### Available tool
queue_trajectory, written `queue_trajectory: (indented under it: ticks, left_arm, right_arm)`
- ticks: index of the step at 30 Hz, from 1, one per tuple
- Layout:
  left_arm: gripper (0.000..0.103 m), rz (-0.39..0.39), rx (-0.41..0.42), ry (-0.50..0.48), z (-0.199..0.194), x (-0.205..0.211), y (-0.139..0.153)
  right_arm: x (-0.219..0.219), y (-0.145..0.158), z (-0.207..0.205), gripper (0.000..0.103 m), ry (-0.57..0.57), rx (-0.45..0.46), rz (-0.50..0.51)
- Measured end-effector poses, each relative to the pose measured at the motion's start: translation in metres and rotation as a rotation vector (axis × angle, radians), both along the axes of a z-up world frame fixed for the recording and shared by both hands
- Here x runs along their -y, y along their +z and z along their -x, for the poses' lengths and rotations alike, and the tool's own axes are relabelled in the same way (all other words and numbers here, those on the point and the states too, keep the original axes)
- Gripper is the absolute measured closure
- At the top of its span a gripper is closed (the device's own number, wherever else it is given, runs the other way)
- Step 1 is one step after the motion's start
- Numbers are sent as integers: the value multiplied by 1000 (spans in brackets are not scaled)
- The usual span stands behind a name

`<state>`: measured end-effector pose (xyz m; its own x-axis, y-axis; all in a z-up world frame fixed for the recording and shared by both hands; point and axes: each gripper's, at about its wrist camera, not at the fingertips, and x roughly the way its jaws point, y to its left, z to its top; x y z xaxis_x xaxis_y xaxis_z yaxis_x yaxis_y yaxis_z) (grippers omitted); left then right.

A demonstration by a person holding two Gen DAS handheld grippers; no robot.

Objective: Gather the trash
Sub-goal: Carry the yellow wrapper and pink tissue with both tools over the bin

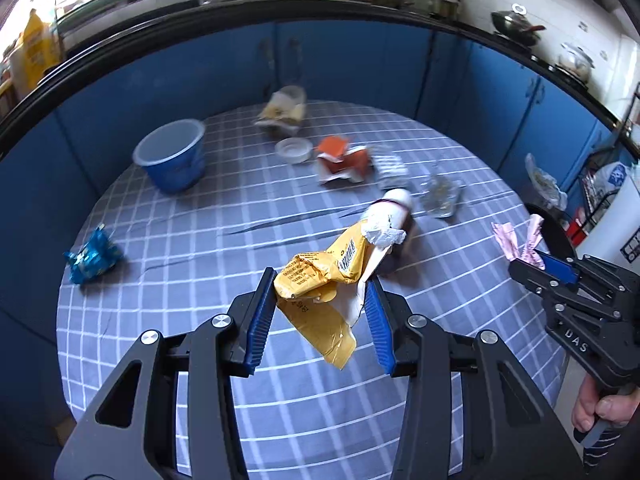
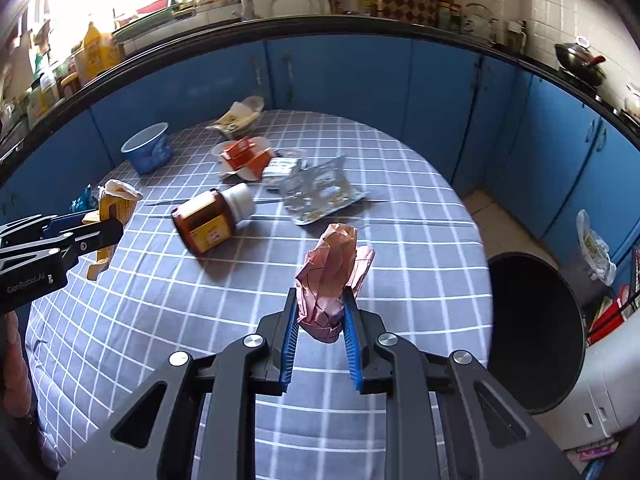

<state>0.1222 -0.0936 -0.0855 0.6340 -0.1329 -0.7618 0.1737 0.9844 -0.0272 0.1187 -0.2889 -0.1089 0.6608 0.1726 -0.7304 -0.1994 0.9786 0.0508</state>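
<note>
Both hands loaded, nothing binned that I can see. Left gripper (image 1: pixel 320 304): fingers pinching a crumpled yellow paper wrapper (image 1: pixel 320 280), held off the checked grey tabletop (image 1: pixel 160 320), centre of the left wrist view. Right gripper (image 2: pixel 320 320): fingers pinching a crumpled pink paper wad (image 2: pixel 334 280), also in the air. Black round bin (image 2: pixel 536 336) sits at lower right of the right wrist view, just past the tabletop edge; inside too dark to read.

Still lying on the cloth: brown pill bottle with white cap (image 2: pixel 212 216), silver foil blister packs (image 2: pixel 320 196), orange carton (image 2: pixel 244 156), blue foil wrapper (image 1: pixel 92 256), blue plastic cup (image 1: pixel 172 156). Judging by that, early days: two pieces ready to drop, most of the pickup left.
</note>
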Motion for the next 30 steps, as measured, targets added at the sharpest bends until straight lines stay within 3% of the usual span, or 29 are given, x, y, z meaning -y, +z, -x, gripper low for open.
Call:
queue_trajectory:
  ticks: [20, 30]
  left_arm:
    - [59, -48, 7, -132, -14, 87, -1]
    - [59, -71, 7, -210, -18, 127, -3]
  right_arm:
    - [75, -5, -2, 82, -81, 26, -51]
    - [123, -4, -1, 82, -178, 51, -77]
